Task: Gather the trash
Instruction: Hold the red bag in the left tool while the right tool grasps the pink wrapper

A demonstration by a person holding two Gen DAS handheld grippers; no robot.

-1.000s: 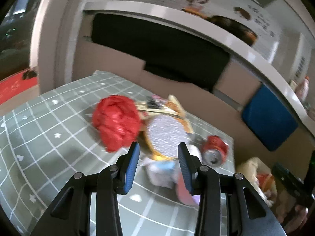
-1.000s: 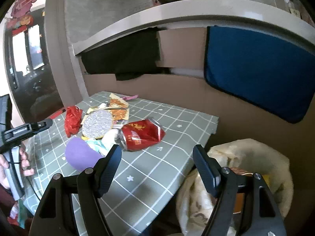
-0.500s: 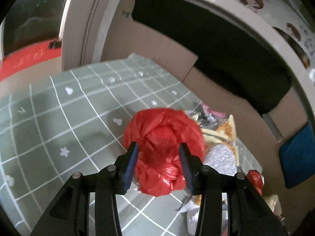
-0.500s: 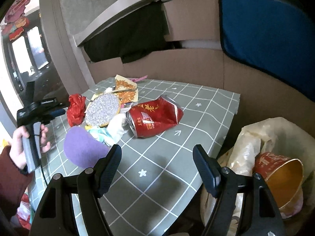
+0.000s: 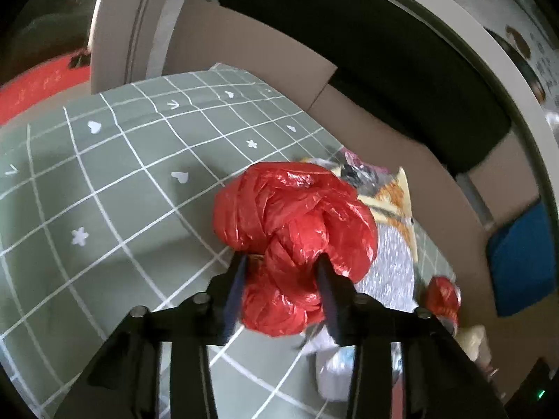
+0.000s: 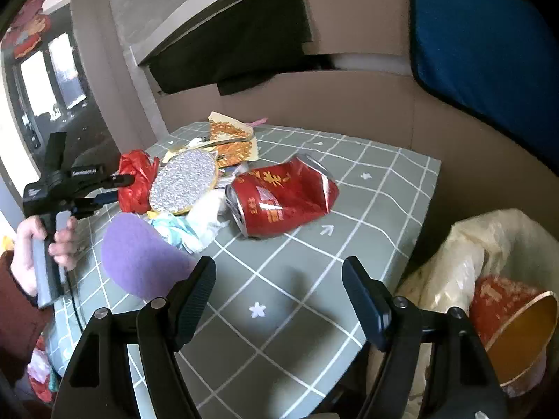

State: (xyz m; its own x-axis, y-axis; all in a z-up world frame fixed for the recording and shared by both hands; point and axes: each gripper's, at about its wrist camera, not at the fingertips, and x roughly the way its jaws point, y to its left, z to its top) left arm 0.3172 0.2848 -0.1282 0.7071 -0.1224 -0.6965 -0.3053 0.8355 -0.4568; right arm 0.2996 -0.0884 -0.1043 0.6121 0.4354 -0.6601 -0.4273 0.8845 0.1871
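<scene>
A crumpled red plastic bag lies on the grey-green checked tablecloth. My left gripper has its fingers around the bag's lower part and pressing into it. In the right wrist view the same bag sits at the pile's left end with the left gripper on it. A crushed red can, a silver glitter disc, white tissue and a purple disc lie nearby. My right gripper is open and empty above the cloth, short of the can.
A trash bag holding a red paper cup hangs off the table's right edge. Orange-patterned paper lies at the back of the pile. A cardboard wall stands behind the table.
My left gripper has swung from the pile's middle to the red bag, moved in and narrowed onto it. My right gripper has drifted closer to the table, still open.
</scene>
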